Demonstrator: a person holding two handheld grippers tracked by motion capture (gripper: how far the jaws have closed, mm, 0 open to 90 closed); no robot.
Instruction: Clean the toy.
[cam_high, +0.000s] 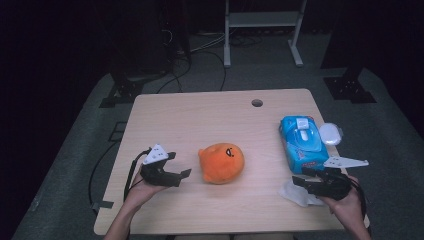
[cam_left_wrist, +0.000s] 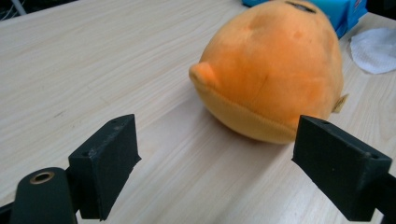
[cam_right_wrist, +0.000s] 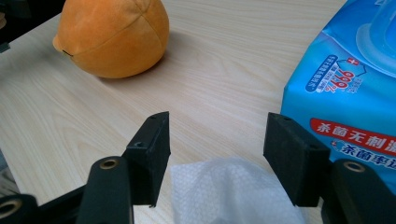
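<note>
One blue wipes pack | label "99.9%" | Chinese "杀菌无刺激" on red

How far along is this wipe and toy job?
Done: the wipe pack has its lid open, and one wipe lies out on the table. In hand: the right claw stands open over that wipe, not pinching it; the left claw is open, facing the toy without touching. Left: probably gripping both and any wiping.

Plush toy sits mid-table, wipes pack off to its right. Loose wipe lies in front of the pack, w/ a round lid right beside the pack.
</note>
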